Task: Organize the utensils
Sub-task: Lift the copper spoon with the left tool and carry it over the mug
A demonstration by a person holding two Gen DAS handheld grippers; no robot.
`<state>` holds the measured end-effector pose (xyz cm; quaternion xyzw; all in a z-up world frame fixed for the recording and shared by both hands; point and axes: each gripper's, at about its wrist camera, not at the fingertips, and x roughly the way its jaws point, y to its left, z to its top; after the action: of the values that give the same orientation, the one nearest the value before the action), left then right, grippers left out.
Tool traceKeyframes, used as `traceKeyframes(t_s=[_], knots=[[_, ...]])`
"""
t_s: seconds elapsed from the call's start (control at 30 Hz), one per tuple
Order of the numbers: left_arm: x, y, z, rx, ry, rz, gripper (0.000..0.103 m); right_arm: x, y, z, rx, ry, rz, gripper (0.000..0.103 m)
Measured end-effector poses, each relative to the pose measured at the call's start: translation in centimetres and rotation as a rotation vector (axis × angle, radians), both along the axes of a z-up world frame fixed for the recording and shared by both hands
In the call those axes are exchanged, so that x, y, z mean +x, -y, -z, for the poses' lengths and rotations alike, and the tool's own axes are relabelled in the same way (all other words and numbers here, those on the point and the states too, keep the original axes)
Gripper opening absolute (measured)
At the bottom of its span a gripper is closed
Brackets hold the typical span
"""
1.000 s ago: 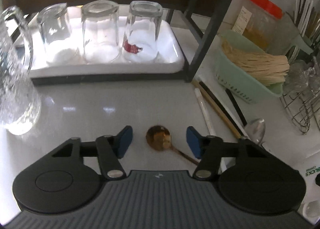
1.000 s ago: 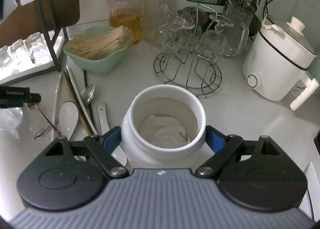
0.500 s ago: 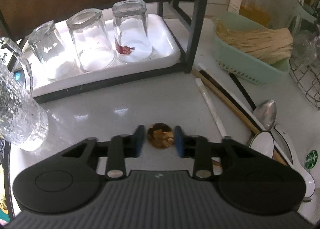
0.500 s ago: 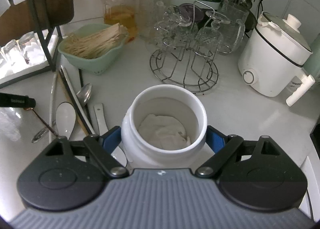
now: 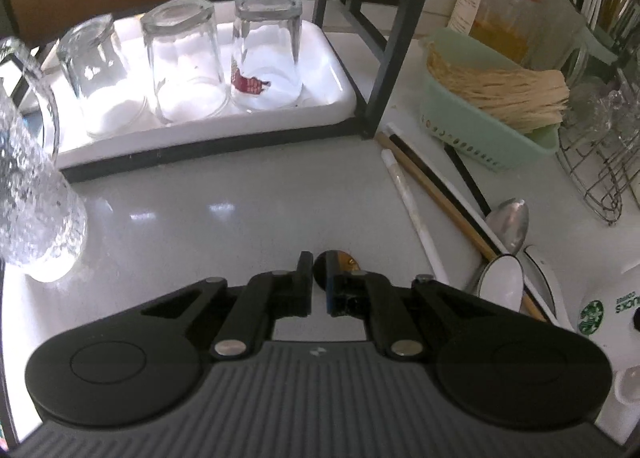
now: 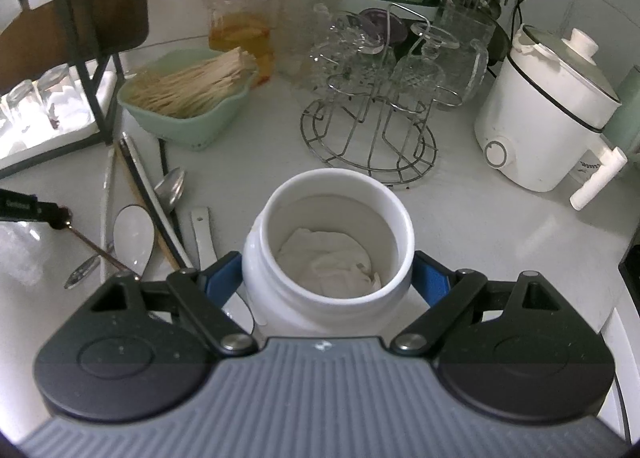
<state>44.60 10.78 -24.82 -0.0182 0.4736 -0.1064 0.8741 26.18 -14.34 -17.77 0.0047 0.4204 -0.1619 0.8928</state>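
On the pale grey desk [image 5: 224, 213], at six o'clock, the left tongs [image 5: 319, 282], wide apart a second before, were closing onto the small copper-coloured spoon [image 5: 338, 262], starting its pickup, while the right tongs [image 6: 329, 282] gripped the white ceramic jar [image 6: 332, 242].

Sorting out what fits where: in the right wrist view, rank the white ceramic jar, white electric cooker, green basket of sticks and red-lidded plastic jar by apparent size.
1. White ceramic jar, though nearness inflates it.
2. White electric cooker.
3. Green basket of sticks.
4. Red-lidded plastic jar.
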Motion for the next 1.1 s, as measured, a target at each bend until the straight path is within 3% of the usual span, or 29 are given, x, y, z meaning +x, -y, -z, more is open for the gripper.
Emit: traceKeyframes(t_s=[0.2, 0.43, 1.1], knots=[[-0.8, -1.2, -0.1, -0.103, -0.028, -0.041, 0.004, -0.2, -0.1, 0.0, -0.005, 0.007, -0.013, 0.092], [-2.6, -1.7, -2.4, -0.147, 0.004, -0.037, 0.002, -0.3, 0.1, 0.0, -0.002, 0.002, -0.04, 0.092], [-9.2, 1.4, -10.5, -0.117, 0.176, 0.091, 0.001, -1.8, -1.5, 0.0, -0.005, 0.012, -0.203, 0.091]])
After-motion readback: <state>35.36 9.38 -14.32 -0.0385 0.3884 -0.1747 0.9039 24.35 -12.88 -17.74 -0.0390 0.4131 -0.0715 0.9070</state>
